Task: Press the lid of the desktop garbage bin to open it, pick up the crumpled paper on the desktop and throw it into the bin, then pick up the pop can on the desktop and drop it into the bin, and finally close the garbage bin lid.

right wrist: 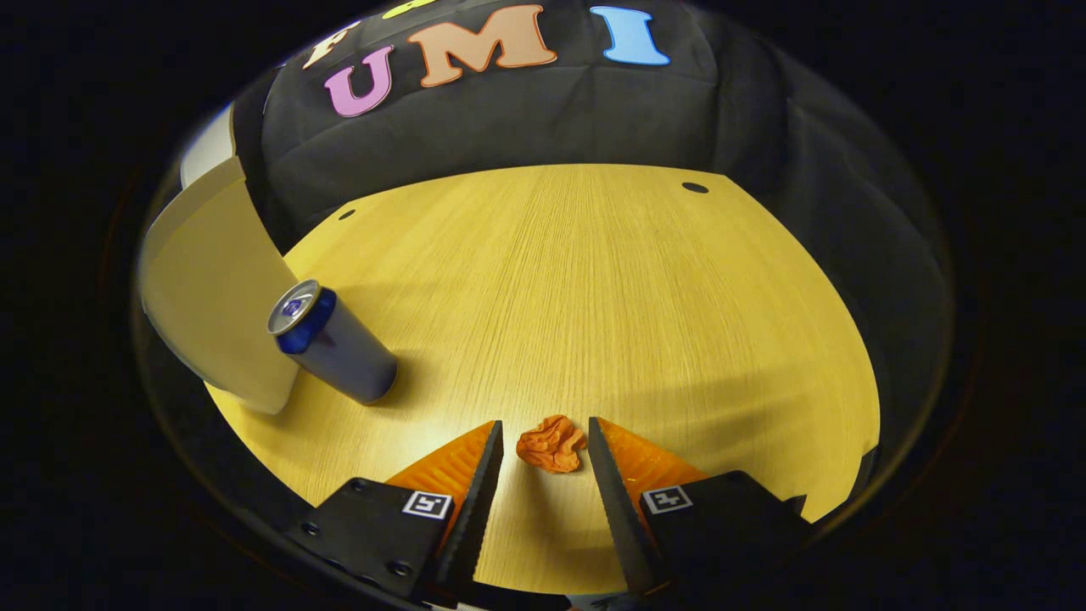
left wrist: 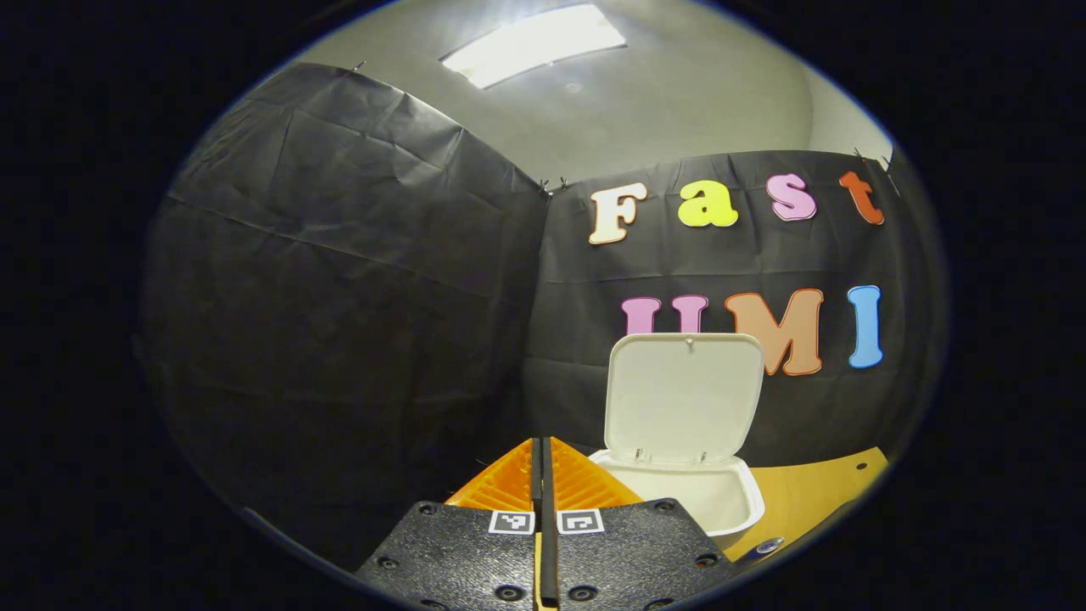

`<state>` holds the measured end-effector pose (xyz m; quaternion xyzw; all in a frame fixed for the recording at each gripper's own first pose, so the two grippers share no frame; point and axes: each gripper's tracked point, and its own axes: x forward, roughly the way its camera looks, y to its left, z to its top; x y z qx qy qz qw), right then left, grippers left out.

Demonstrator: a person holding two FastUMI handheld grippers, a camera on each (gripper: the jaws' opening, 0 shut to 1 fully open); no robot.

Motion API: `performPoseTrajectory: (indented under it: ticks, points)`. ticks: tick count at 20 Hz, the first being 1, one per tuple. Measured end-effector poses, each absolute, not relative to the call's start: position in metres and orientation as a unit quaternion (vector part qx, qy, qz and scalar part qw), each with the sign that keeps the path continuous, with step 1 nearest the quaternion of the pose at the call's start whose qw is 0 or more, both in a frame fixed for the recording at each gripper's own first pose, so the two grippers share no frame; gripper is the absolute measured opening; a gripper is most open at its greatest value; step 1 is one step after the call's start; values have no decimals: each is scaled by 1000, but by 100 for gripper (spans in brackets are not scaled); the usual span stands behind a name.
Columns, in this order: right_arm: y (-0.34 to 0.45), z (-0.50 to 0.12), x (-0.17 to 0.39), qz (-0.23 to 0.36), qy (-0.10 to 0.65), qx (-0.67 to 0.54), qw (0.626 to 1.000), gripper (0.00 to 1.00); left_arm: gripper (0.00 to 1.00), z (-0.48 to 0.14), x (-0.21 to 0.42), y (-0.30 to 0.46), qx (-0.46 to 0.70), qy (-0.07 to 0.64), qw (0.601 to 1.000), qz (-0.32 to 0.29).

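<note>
Bin: I am seeing the garbage bin (left wrist: 679,496) standing with its lid (left wrist: 683,399) already swung upright, the mouth open, just to the right of my left claw (left wrist: 543,462).
Left claw: its two fingers are lying together with nothing between them, and it is hanging idle near the bin's rim.
Right claw: my right claw (right wrist: 545,445) is hovering low over the counter (right wrist: 594,280) with its fingers apart, one on each side of the crumpled paper (right wrist: 551,443).
Paper: it is sitting on the near part of the counter, between the fingertips; I am not able to tell whether either finger is touching it yet, since the fisheye view is flattening the gap.
Can: the pop can (right wrist: 333,342) is standing upright to the far left, just beside the bin's pale wall (right wrist: 212,288).
Step in hand: I am judging this to be the paper grasp. I am wanting to settle the fingertips down to the wood, keep the wad centred, then squeeze slowly so the light paper is not skidding out forward.
Edges and room: the counter's near edge is running close under the claw, so I am avoiding any pull toward me. The middle and right of the counter are lying bare; the carry leftward to the bin is passing the can, so I am planning to lift above it.
</note>
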<state>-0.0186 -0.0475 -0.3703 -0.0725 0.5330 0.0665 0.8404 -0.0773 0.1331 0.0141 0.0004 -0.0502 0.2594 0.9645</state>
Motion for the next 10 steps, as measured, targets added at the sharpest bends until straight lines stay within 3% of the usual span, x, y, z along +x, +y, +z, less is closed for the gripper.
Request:
performPoseTrajectory:
  ticks: [4, 7, 10]
  points:
    - [-52, -381, -24, 68, 545, -105, 829, 63, 0, 17, -75, 126, -1, -53, 966, 252]
    - [-49, -383, -22, 77, 538, -117, 831, 36, 0, 18, -69, 122, 0, -49, 968, 244]
    - [-49, -381, -17, 74, 533, -128, 833, 23, 0, 13, -71, 119, -1, -45, 970, 238]
